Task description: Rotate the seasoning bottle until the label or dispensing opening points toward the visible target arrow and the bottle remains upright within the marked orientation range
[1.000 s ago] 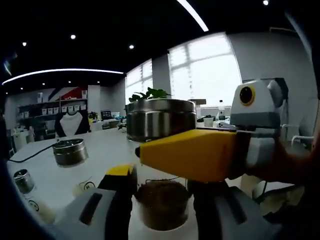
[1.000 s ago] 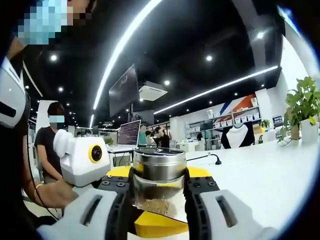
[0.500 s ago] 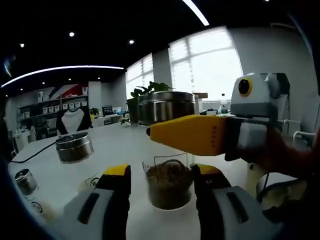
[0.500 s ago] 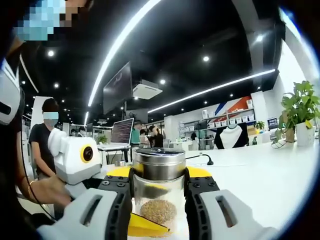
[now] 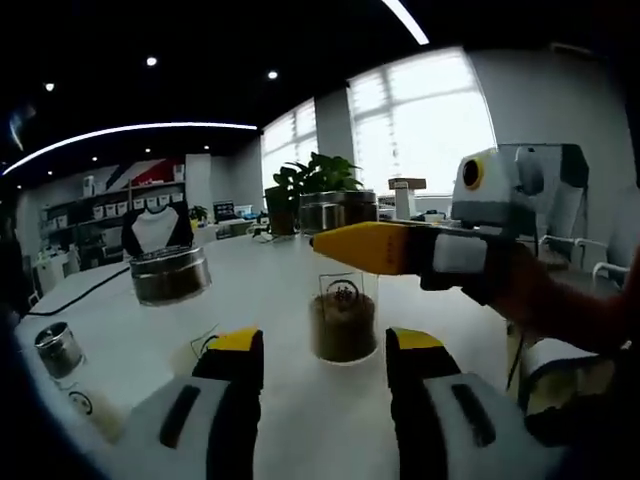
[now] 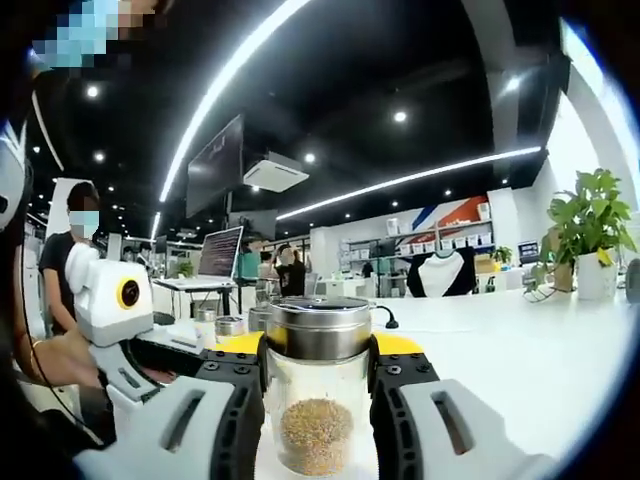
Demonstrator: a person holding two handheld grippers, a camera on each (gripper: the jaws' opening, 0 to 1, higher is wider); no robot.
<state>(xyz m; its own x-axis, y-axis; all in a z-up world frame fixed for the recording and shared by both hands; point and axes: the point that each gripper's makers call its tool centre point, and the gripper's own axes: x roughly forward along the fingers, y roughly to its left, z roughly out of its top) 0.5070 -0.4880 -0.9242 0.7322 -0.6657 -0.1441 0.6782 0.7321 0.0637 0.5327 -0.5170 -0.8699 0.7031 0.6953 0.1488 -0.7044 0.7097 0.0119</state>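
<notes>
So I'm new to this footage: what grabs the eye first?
In the right gripper view, the seasoning bottle stands upright between the right gripper jaws, steel lid on, brown grains at the bottom. In the left gripper view, that gripper's yellow jaw reaches across above the open left gripper; a potted plant stands behind.

No text can be read on the seasoning bottle (image 5: 343, 322).

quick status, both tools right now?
Left tool: open, holding nothing; the seasoning bottle stands beyond its tips.
Right tool: closed on the seasoning bottle, gripping just under the metal cap.
</notes>
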